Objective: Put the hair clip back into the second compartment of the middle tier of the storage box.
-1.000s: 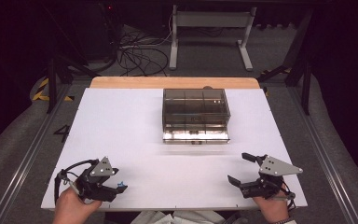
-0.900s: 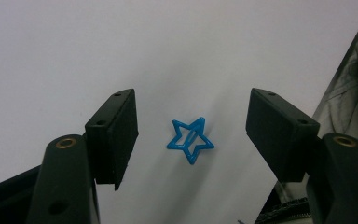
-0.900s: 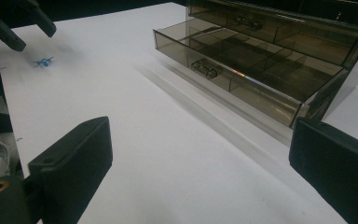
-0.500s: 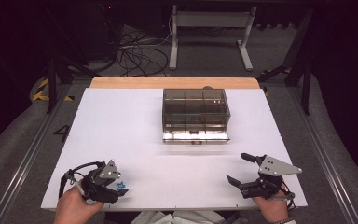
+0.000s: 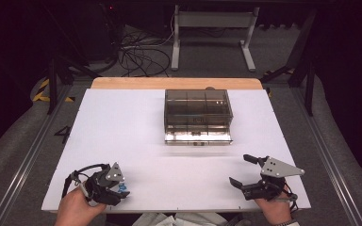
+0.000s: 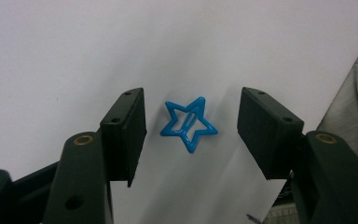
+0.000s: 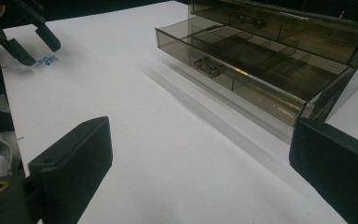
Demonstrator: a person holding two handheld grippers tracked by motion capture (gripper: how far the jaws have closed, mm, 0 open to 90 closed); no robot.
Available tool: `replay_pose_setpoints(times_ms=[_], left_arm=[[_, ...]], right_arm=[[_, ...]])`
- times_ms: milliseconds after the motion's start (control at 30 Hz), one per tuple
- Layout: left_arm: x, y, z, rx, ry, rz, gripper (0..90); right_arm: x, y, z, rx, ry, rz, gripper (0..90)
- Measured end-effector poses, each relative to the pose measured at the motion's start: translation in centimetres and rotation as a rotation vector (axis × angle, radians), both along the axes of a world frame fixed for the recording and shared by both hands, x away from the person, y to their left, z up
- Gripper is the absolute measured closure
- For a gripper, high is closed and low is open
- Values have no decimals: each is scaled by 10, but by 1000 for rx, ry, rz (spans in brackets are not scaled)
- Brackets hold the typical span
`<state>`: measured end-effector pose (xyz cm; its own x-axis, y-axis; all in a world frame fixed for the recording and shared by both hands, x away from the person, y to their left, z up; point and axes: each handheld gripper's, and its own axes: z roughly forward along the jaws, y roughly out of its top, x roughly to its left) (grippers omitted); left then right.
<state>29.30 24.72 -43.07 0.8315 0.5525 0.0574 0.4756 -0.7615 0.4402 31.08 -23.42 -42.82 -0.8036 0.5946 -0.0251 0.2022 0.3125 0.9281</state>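
The blue star clip [image 6: 189, 124] lies flat on the tabletop [image 5: 136, 122] midway between the left tool's [image 6: 191, 130] wide-open, empty jaws, far from the right tool [image 5: 246, 170], also open and empty.

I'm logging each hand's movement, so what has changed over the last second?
The left tongs have tipped down and edged slightly toward the table's near edge, over the blue star clip, which lies between their open jaws, not yet gripped. The right tongs stayed open in place, and the drawer box has not moved, its bottom drawer pulled out as before.
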Motion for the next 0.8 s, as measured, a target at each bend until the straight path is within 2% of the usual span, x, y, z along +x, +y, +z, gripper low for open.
replay_pose_setpoints(times_ms=[600,800], left_arm=[[4,-1,-5,-19,13,0,562],[6,1,-5,-35,23,1,656]], right_arm=[[0,1,0,0,2,6,69],[0,1,0,-2,1,8,69]])
